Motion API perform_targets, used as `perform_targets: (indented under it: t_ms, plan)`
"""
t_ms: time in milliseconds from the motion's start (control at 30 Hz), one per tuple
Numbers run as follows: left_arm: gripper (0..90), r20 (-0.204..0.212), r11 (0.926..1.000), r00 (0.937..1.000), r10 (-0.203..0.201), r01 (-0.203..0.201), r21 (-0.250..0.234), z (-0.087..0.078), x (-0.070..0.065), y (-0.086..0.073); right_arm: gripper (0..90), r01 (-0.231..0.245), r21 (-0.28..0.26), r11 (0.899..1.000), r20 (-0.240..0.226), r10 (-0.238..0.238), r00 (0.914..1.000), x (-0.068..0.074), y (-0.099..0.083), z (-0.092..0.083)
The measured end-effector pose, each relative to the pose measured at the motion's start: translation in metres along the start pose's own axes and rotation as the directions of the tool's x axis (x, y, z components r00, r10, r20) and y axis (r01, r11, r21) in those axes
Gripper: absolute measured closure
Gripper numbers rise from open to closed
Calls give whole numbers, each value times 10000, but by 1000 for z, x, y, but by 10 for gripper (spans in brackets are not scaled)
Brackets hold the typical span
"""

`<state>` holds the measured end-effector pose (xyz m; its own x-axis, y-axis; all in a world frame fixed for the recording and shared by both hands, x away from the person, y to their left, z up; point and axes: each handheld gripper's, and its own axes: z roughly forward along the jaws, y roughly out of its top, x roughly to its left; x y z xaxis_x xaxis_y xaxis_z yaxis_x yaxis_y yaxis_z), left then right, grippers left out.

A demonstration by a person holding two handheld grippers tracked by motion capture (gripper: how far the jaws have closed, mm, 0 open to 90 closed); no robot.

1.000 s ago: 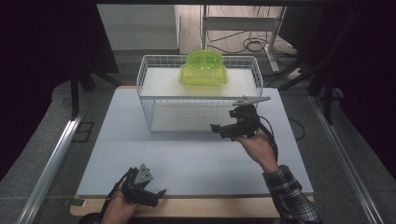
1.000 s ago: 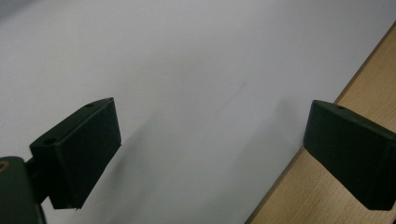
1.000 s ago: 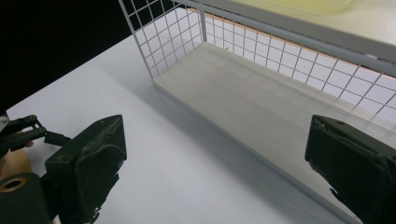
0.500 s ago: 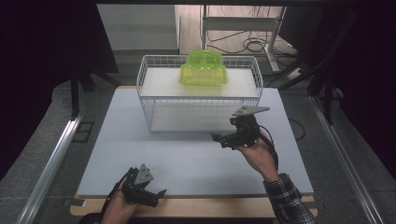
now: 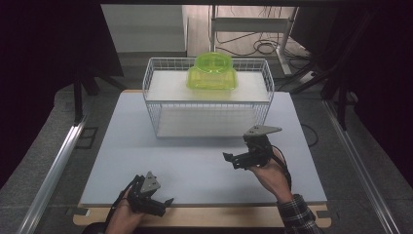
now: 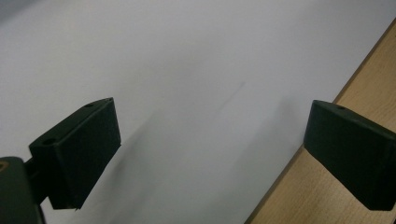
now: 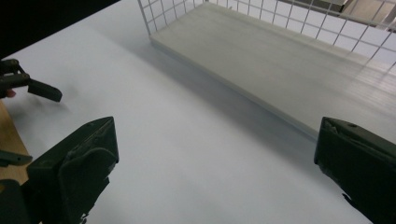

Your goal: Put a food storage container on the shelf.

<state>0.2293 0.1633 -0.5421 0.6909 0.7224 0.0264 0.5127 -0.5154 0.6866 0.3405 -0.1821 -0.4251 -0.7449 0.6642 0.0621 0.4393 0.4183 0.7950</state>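
The right tool (image 5: pixel 237 160) hangs just in front of the white wire basket (image 5: pixel 160 105), its jaws spread wide and just widening, nothing between them. The green plastic container (image 5: pixel 212 72) sits at the basket's back. The left tool (image 5: pixel 160 204) rests at the bench's (image 5: pixel 112 146) near edge, jaws spread and empty.

a lab-style recording booth: black curtains (image 5: pixel 48 58) wall in a pale grey counter (image 5: pixel 122 146), with loose cables (image 5: pixel 258 46) and metal stand legs (image 5: pixel 287 53) on the floor behind.
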Motion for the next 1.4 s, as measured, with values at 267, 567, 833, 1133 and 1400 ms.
perform_targets:
  t_ms: [267, 567, 833, 1133, 1400]
  plan:
    - [35, -2, 10000, 10000, 4, -4, -10, 0, 0, 0, 2, 54, 25, 10000, 98, -54, 9999, -1, -13, -3]
    - [35, 2, 10000, 10000, -30, 30, -51, -1, 1, 0, 2, -15, 270, 9996, 262, 8, 9997, -2, -34, -2]
    - [35, -18, 10000, 10000, -10, 10, -55, -1, 0, 0, 5, -196, 295, 9994, 301, 187, 9994, -6, -52, -7]
    - [33, -41, 9999, 10000, 3, -3, -113, -2, 1, -1, 6, -454, 329, 9984, 451, 439, 9980, -9, -71, -10]
    - [30, -92, 9999, 10000, 39, -40, -151, -2, 1, -1, 5, -562, 557, 9969, 485, 535, 9974, -9, -93, -10]
